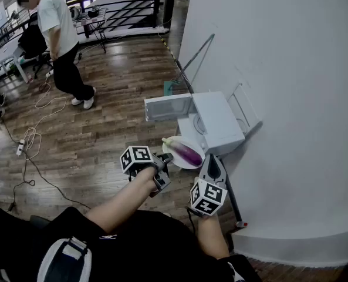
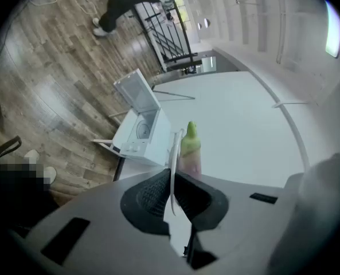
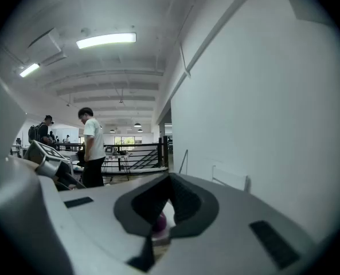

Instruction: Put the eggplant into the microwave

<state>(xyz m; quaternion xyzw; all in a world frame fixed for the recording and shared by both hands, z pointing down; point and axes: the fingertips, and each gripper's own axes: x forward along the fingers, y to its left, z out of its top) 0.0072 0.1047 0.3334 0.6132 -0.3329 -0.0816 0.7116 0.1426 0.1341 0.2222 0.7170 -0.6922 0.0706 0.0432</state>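
A purple eggplant (image 1: 185, 152) with a pale green stem end lies on a white plate (image 1: 179, 163), just in front of the white microwave (image 1: 218, 120). The microwave's door (image 1: 168, 107) hangs open to the left. My left gripper (image 1: 165, 158) is shut on the plate's left rim. In the left gripper view the thin rim (image 2: 172, 153) runs between the pads, with the eggplant (image 2: 190, 145) and the microwave (image 2: 142, 137) beyond. My right gripper (image 1: 210, 158) sits at the plate's right side, jaws together. The right gripper view shows a bit of purple eggplant (image 3: 160, 223) below its pads (image 3: 181, 196).
A white wall (image 1: 291, 98) runs along the right, close behind the microwave. A person (image 1: 59, 37) stands on the wooden floor at the far left, with cables (image 1: 33, 137) trailing nearby. A thin metal frame (image 1: 196, 59) leans on the wall beyond the microwave.
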